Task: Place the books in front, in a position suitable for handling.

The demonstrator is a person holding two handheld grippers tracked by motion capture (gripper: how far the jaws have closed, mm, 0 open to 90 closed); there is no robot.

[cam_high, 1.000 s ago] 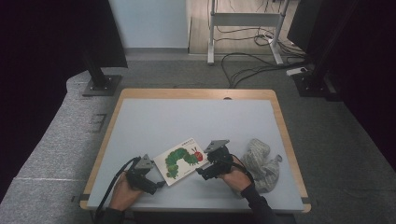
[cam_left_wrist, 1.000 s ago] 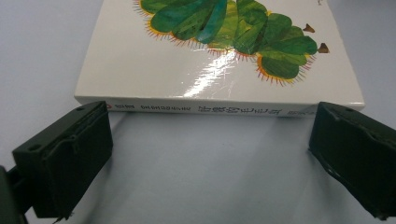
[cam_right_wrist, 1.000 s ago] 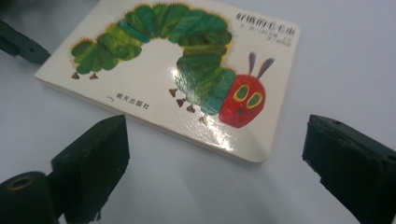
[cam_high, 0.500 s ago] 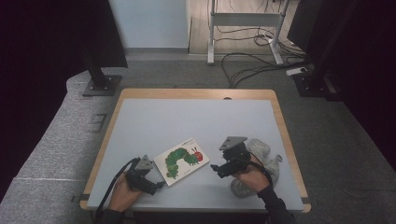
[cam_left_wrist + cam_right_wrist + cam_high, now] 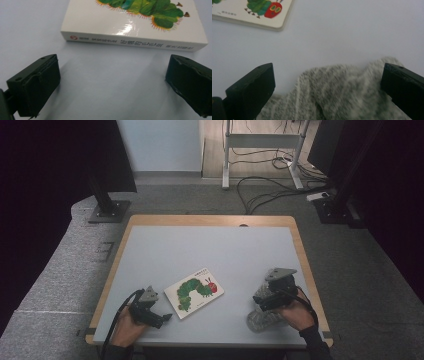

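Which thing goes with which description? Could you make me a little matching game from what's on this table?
Things:
1. picture book
2. grey knitted cloth
3. left gripper
4. table

Descriptions:
a. pale top with a wooden edge
b. jaws open, facing the book's spine
c. crumpled below the right gripper, whose jaws are wide open
d. white cover with a green caterpillar

Pairs: 1-d, 2-c, 3-b, 4-a

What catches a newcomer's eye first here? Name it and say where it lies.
The white board book with a green caterpillar on its cover stands out, lying flat near the front of the pale grey table. To its right a crumpled grey knitted cloth lies under the open right gripper. The left gripper, open too, faces the book's spine.
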